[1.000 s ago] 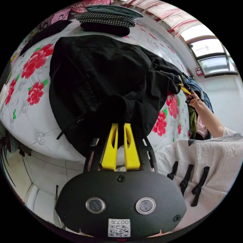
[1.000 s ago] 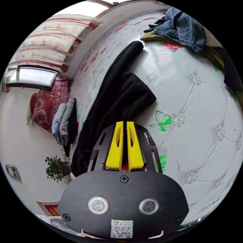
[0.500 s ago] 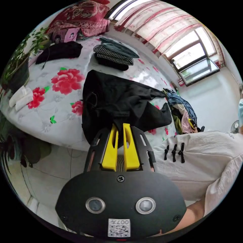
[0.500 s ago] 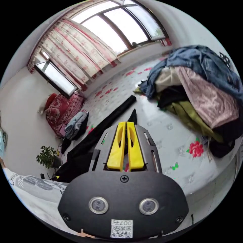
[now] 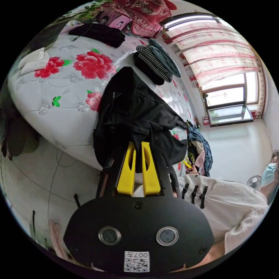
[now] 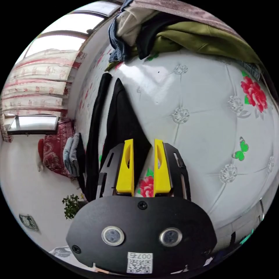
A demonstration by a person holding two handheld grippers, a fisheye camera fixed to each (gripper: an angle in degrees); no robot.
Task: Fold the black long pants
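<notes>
One gripper, the right gripper [image 6: 144,142], has just opened and released the black long pants [image 5: 130,116] onto the bed [image 6: 203,110]; the left gripper [image 5: 138,145] stays clamped on them, so folding continues.

We see a white quilted bed cover [image 5: 43,96] printed with red flowers. At about one o'clock in the left gripper view lies a stack of folded clothes [image 5: 157,62], houndstooth among them, with a red patterned cushion [image 5: 142,11] at twelve. In the right gripper view, a heap of loose clothes [image 6: 180,32] sits at twelve, a potted plant [image 6: 71,205] at eight.
</notes>
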